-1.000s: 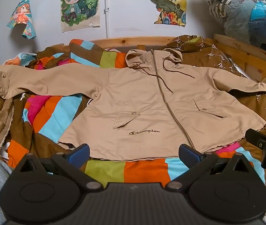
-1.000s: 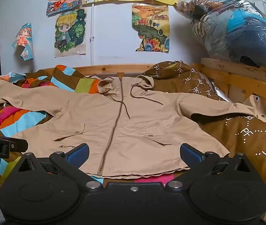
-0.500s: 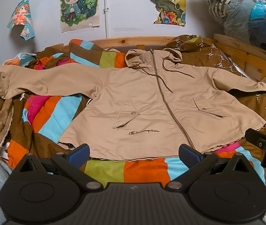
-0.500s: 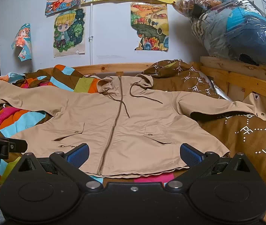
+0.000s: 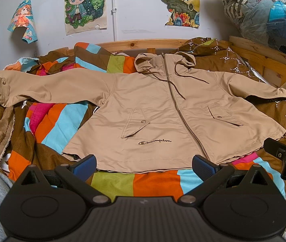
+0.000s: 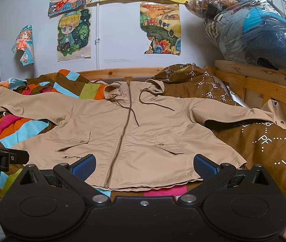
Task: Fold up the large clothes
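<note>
One tan jacket (image 5: 163, 109) lies flat, zipped, across the middle of both views, its two sleeves spread toward the left and right edges and two flap pockets showing (one snap each). It rests on one striped blanket (image 5: 62, 121). Left gripper (image 5: 144, 164) and right gripper (image 6: 144, 164) sit at bottom centre, jaws spread wide, holding nothing, just short of the hem.

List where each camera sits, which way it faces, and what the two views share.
Left wrist: on the left gripper, facing the tan jacket from its hem; own open fingers show, right gripper at the right edge.
Right wrist: on the right gripper, same heading, further right; left gripper at the left edge.
Shared: jacket, striped blanket, posters, wooden bed frame.
</note>
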Available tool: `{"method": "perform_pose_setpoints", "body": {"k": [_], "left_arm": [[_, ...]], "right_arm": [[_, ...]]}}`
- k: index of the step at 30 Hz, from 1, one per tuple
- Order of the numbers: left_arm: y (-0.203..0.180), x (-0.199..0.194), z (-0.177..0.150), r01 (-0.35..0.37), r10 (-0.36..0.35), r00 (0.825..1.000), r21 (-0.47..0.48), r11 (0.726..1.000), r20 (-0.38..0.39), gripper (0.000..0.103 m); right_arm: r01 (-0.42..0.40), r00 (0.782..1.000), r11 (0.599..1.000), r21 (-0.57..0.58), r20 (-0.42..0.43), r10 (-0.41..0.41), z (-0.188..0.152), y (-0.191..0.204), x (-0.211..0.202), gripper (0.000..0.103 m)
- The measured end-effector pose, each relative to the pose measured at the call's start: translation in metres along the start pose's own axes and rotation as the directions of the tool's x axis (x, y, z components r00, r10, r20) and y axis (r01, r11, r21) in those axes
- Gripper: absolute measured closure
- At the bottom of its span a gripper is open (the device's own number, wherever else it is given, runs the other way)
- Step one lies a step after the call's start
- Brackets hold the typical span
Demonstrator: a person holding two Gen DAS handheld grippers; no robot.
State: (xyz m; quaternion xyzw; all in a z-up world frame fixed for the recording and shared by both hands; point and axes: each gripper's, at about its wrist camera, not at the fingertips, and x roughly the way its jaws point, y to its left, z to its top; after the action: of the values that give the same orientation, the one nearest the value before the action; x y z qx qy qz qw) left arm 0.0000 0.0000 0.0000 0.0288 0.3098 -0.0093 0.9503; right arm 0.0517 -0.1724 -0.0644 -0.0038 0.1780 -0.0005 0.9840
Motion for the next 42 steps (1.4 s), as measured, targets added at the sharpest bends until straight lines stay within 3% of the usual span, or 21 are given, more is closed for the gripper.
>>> {"method": "perform_pose_setpoints", "body": {"k": [42], "left_arm": [[0.001,0.003,-0.004,-0.003,0.003,1.000,0.005,1.000,-0.005,0.001]], "right_arm": [[0.011,1.000,1.000,0.016,-0.012,-0.011,-0.010,-0.004,0.004,0.001]]}}
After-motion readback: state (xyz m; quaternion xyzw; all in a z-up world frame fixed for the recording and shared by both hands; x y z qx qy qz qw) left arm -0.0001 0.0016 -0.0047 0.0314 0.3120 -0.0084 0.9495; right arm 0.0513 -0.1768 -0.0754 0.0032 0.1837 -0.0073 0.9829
